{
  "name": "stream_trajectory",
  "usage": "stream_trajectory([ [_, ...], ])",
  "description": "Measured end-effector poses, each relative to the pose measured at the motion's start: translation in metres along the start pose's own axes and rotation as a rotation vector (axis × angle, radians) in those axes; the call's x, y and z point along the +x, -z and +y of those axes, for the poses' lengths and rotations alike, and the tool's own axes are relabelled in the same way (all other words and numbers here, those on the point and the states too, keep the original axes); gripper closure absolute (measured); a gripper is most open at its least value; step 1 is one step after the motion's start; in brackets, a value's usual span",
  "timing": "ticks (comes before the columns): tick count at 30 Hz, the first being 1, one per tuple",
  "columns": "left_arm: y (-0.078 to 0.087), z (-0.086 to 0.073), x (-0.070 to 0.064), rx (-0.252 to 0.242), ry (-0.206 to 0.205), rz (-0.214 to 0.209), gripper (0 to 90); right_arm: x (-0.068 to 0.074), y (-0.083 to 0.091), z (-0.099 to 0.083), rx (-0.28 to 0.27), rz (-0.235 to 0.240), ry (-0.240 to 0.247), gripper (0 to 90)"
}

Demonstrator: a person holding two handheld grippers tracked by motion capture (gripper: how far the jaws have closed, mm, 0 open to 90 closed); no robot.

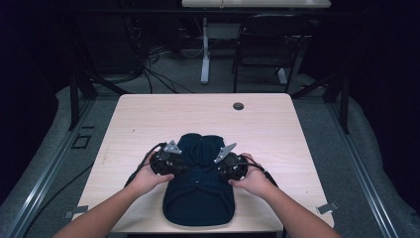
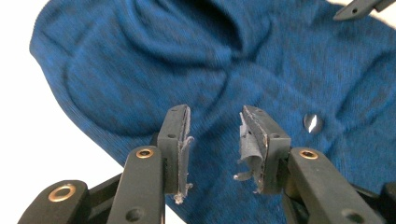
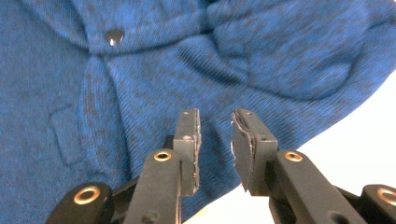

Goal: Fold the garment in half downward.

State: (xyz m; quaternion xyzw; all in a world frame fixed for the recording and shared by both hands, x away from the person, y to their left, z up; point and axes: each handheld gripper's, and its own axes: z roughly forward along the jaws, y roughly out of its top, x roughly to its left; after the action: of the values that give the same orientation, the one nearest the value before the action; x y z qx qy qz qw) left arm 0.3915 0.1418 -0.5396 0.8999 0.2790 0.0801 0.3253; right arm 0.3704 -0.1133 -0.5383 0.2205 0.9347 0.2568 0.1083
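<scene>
My left gripper [image 2: 214, 140] hangs released over the left side of the blue sweater [image 1: 199, 183], which lies folded on the table [image 1: 148, 114] near me; my right gripper [image 3: 215, 140] hangs released over its right side.

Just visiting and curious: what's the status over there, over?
Left gripper and right gripper: jaws open, holding nothing, over the garment. Blue garment folded flat on table. Nothing in the way.
</scene>
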Motion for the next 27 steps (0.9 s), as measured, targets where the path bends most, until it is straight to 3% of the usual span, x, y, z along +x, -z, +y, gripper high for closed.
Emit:
stream_trajectory([
  [7,0.001,0.021,0.013,-0.013,0.003,0.0,62.7,-0.02,0.006,0.016,-0.007,-0.018,-0.027,73.6],
  [10,0.001,0.031,0.02,-0.026,-0.011,0.021,60.8,-0.032,0.006,0.025,0.002,-0.039,-0.02,73.6],
  [16,-0.004,0.047,0.042,-0.065,-0.01,0.026,60.4,-0.054,0.001,0.037,0.021,-0.073,-0.02,71.1],
  [19,-0.009,0.052,0.053,-0.065,-0.023,0.055,62.8,-0.064,-0.004,0.041,0.02,-0.08,-0.013,69.5],
  [23,-0.017,0.056,0.065,-0.053,-0.002,0.062,63.9,-0.073,-0.012,0.046,0.026,-0.081,-0.01,67.9],
  [27,-0.028,0.059,0.069,-0.033,-0.001,0.084,63.9,-0.082,-0.021,0.052,0.032,-0.089,-0.042,68.8],
])
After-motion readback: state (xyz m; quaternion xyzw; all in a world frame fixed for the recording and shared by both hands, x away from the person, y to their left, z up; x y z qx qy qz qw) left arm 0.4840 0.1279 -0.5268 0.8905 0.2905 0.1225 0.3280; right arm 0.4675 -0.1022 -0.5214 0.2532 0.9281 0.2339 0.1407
